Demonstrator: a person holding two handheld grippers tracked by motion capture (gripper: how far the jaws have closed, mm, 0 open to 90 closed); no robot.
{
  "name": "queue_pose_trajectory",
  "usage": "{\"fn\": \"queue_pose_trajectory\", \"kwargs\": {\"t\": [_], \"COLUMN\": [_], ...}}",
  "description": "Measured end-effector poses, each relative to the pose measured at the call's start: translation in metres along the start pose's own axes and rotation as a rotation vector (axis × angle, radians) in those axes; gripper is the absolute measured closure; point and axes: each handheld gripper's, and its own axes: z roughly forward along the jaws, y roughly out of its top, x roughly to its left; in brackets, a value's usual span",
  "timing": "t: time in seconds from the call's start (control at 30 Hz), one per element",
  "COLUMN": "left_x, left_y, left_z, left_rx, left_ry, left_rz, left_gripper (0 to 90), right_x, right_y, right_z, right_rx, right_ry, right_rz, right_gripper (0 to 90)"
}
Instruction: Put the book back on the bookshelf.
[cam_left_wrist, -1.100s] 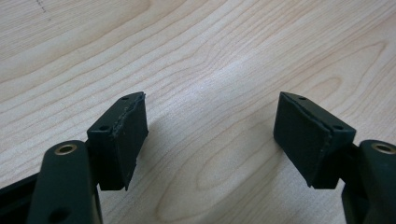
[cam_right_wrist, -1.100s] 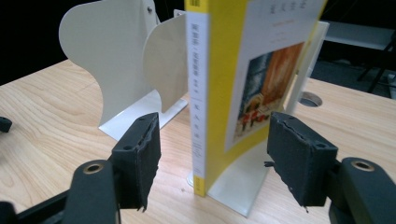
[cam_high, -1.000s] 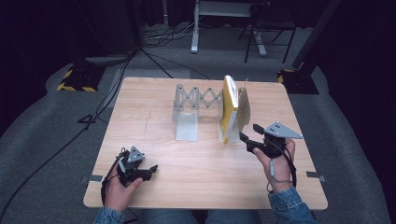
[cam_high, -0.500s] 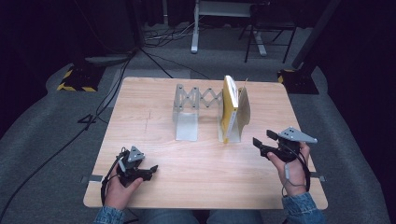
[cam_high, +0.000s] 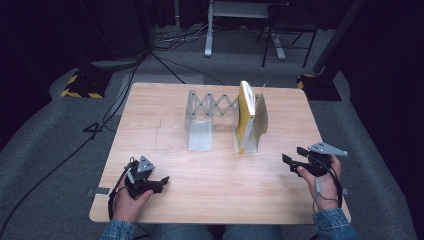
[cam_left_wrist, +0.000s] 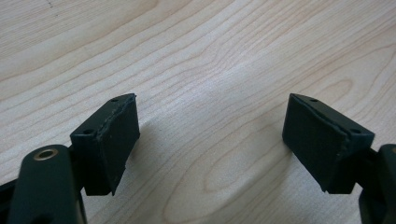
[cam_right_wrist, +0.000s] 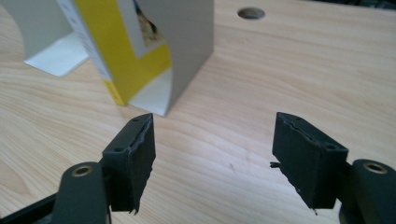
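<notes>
We see the yellow book (cam_high: 245, 116) standing upright in the right end of the grey expanding rack (cam_high: 212, 106), mid-table. Our right gripper (cam_high: 291, 161) sits near it, off to the right and apart from it, jaws wide with nothing between them, having just been opening. Our left gripper (cam_high: 161, 182) rests low at the wooden table's (cam_high: 165, 130) near-left corner, jaws spread wide and empty, also just opened further.
</notes>
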Motion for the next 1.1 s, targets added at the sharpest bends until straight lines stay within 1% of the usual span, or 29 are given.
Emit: {"fn": "queue_pose_trajectory", "kwargs": {"t": [0.1, 0.23, 0.37, 0.47, 0.5, 0.67, 0.77, 0.9, 0.97, 1.03, 1.1], "left_x": [0.000, 0.000, 0.000, 0.000, 0.000, 0.000, 0.000, 0.000, 0.000, 0.000, 0.000], "left_y": [0.000, 0.000, 0.000, 0.000, 0.000, 0.000, 0.000, 0.000, 0.000, 0.000, 0.000], "left_z": [0.000, 0.000, 0.000, 0.000, 0.000, 0.000, 0.000, 0.000, 0.000, 0.000, 0.000], "left_rx": [-0.001, -0.001, -0.002, -0.002, -0.002, -0.002, -0.002, -0.002, -0.002, -0.002, -0.002], "left_ry": [0.002, 0.003, 0.004, 0.004, 0.004, 0.004, 0.004, 0.004, 0.004, 0.004, 0.004], "left_rz": [-0.001, -0.001, -0.003, -0.003, -0.003, -0.003, -0.003, -0.003, -0.003, -0.003, -0.003], "left_gripper": [19.1, 19.0, 18.8, 18.7, 18.7, 18.7, 18.7, 18.7, 18.7, 18.7, 18.7], "right_x": [-0.012, -0.023, -0.030, -0.033, -0.034, -0.038, -0.038, -0.037, -0.035, -0.033, -0.032], "right_y": [-0.009, -0.021, -0.032, -0.039, -0.041, -0.050, -0.054, -0.060, -0.061, -0.061, -0.061], "right_z": [0.002, 0.006, 0.009, 0.011, 0.011, 0.014, 0.017, 0.021, 0.022, 0.022, 0.022], "right_rx": [0.038, 0.071, 0.097, 0.101, 0.101, 0.118, 0.129, 0.146, 0.140, 0.140, 0.141], "right_ry": [-0.016, -0.033, -0.045, -0.054, -0.055, -0.061, -0.061, -0.063, -0.074, -0.075, -0.071], "right_rz": [0.021, 0.038, 0.044, 0.048, 0.041, 0.037, 0.025, 0.002, -0.014, -0.013, -0.022], "right_gripper": [30.4, 30.3, 29.7, 29.1, 28.8, 26.8, 26.0, 24.5, 24.1, 23.8, 23.0]}}
